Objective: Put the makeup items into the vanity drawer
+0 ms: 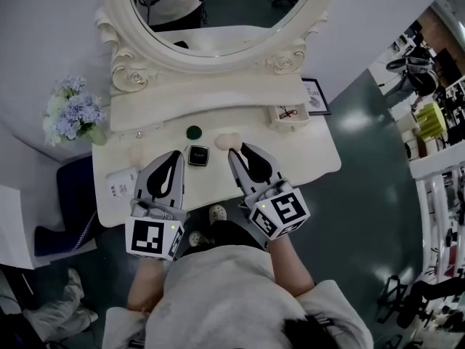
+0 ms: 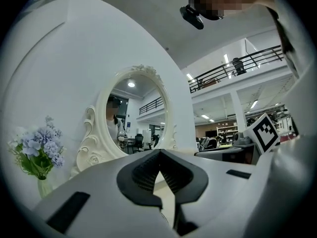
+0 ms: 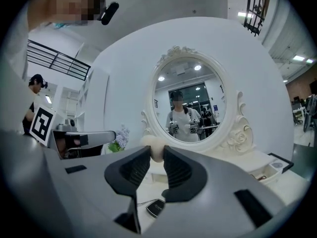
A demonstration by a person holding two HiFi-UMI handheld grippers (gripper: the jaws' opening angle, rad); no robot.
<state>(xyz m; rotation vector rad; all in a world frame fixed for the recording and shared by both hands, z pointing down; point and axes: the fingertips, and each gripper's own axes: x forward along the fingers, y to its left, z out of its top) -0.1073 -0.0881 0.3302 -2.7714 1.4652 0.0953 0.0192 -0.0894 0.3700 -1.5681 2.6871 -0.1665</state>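
Observation:
My right gripper (image 1: 235, 150) is shut on a cream makeup sponge (image 1: 226, 141), which shows between its pads in the right gripper view (image 3: 151, 144) just above the vanity top (image 1: 305, 158). A black compact (image 1: 198, 155) lies flat on the top between the two grippers, and the same compact (image 3: 156, 208) appears under the right jaws. A dark green round item (image 1: 193, 131) sits behind it. Another pale sponge (image 1: 136, 154) lies to the left. My left gripper (image 1: 175, 154) hovers beside the compact, its jaws (image 2: 158, 155) shut with nothing in them. A small open drawer (image 1: 288, 113) sits at the back right.
An oval mirror (image 1: 218, 13) in a carved white frame rises behind the vanity top. A vase of blue flowers (image 1: 71, 111) stands at the left end. A white box (image 1: 121, 182) lies near the front left edge. A framed picture (image 1: 315, 96) stands at the back right.

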